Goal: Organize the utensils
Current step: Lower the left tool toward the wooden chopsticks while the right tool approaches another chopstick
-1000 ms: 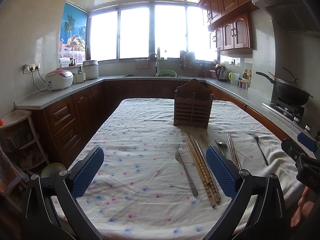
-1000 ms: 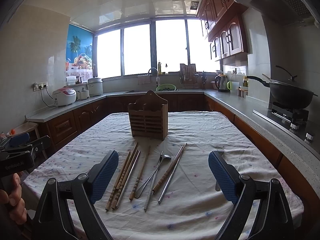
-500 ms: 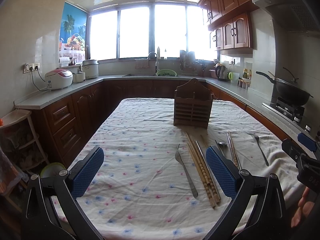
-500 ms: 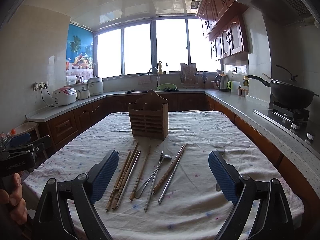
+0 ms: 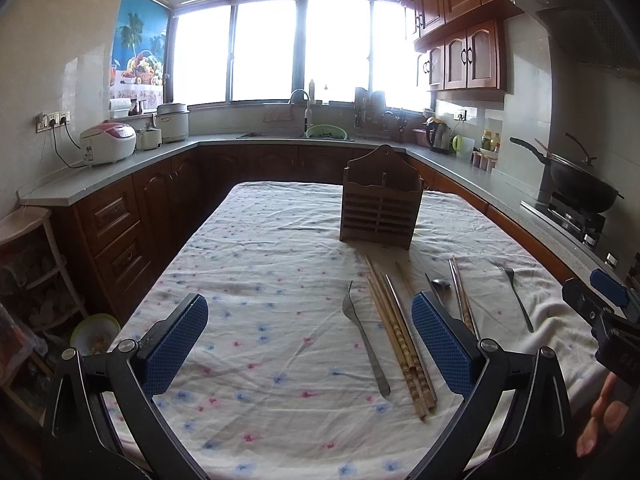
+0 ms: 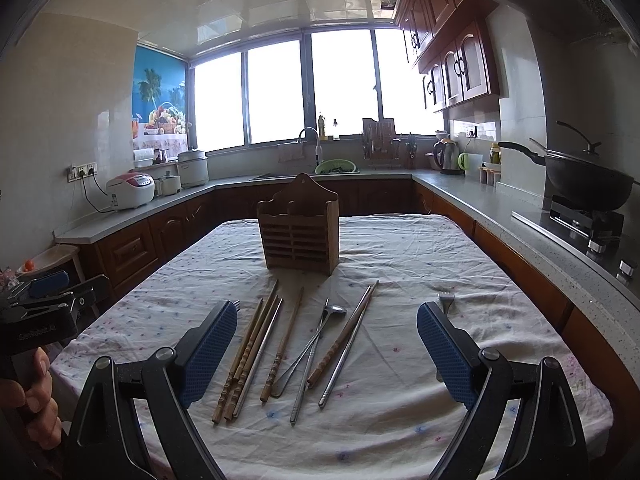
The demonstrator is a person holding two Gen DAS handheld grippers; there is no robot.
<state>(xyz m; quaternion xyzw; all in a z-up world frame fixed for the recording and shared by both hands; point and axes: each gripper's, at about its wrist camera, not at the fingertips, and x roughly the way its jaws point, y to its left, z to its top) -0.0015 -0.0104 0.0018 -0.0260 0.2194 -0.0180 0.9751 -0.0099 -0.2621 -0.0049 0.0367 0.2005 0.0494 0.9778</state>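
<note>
A wooden slatted utensil holder (image 5: 381,204) (image 6: 298,236) stands upright mid-table. In front of it lie several wooden chopsticks (image 5: 396,332) (image 6: 248,352), metal chopsticks (image 6: 348,352), a spoon (image 6: 316,340) and a fork (image 5: 366,340); a second fork (image 5: 516,298) (image 6: 445,302) lies to the right. My left gripper (image 5: 310,344) is open and empty, low over the near left of the table. My right gripper (image 6: 326,354) is open and empty, with the chopsticks and spoon seen between its fingers.
A white floral tablecloth (image 5: 260,280) covers the table. Counters surround it, with a rice cooker (image 5: 108,148) at left, a sink (image 6: 308,160) at the back, and a wok (image 6: 580,184) on the stove at right. A shelf (image 5: 32,264) stands at left.
</note>
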